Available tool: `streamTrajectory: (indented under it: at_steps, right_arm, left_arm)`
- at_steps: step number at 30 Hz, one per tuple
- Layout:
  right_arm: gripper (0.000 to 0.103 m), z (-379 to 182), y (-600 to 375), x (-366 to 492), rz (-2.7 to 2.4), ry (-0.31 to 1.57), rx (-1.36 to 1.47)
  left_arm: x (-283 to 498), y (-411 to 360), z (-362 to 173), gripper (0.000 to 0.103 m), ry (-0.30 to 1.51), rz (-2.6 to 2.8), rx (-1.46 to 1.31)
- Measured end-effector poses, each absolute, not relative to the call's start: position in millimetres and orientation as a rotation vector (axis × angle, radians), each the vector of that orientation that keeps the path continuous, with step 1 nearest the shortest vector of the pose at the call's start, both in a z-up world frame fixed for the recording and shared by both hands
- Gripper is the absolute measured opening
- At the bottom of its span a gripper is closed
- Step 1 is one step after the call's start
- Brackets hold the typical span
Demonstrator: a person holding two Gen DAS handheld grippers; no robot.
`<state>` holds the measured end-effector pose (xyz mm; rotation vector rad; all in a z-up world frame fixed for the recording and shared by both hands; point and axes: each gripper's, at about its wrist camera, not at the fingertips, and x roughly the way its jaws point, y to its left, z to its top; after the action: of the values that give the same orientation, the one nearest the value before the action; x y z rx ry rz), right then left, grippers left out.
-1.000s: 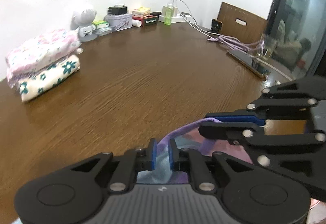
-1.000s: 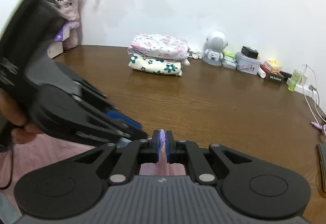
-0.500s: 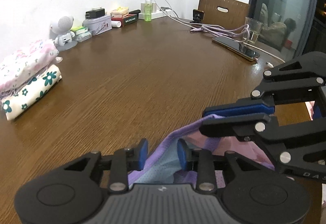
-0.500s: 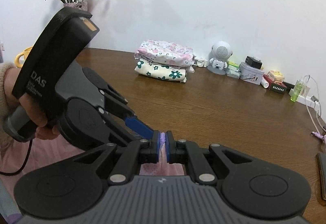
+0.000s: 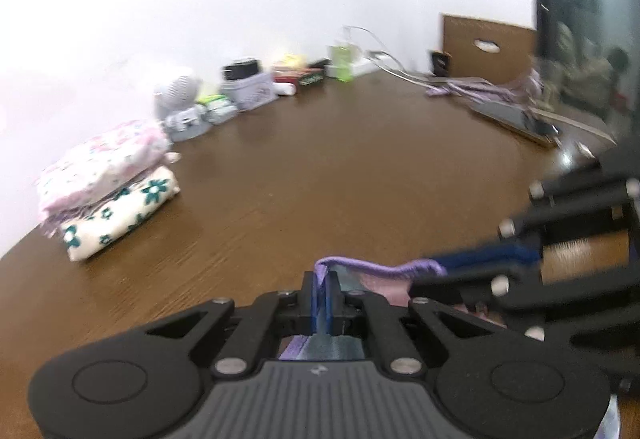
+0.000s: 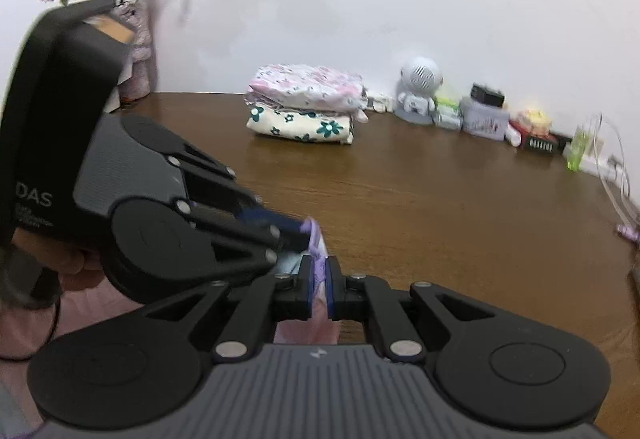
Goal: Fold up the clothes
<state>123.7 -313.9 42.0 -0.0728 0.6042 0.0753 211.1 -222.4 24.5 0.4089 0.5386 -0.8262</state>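
Folded stack on the counter, far side

The folded stack [image 6: 304,107] sits on the counter [image 6: 440,207] near the wall, vase [image 6: 136,51] to its left, robot figure [image 6: 418,89] right.

Bright, even indoor light; fisheye bending with dark corners, and motion blur smears the left wrist view.

vase of flowers [image 6: 136,51], robot figurine [image 6: 418,89], green bottle [image 6: 578,149]

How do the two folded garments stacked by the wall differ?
The top folded garment is white with small pink flowers; the bottom folded garment is cream with larger dark green flowers. The top one looks puffier and looser, and its right edge overhangs; the bottom one lies flatter, directly on the wooden table. Both are folded into rough rectangles, lined up one on the other.
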Motion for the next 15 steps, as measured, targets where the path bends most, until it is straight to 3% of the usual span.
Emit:
streamTrajectory:
  at_steps: [7, 9, 12, 15]
  right_arm:
    - [0.006, 31, -320, 132, 0.057, 0.634, 0.017]
    - [0.009, 28, -321, 133, 0.061, 0.648, 0.032]
    - [0.018, 27, -328, 132, 0.094, 0.664, 0.091]
    - [0.032, 32, -342, 121, 0.138, 0.661, 0.175]
  left_arm:
    - [220, -226, 19, 0.004, 0.564, -0.784, 0.376]
    - [225, -223, 19, 0.009, 0.595, -0.797, 0.349]
    - [232, -213, 24, 0.014, 0.655, -0.825, 0.316]
    - [236, -202, 29, 0.024, 0.701, -0.825, 0.305]
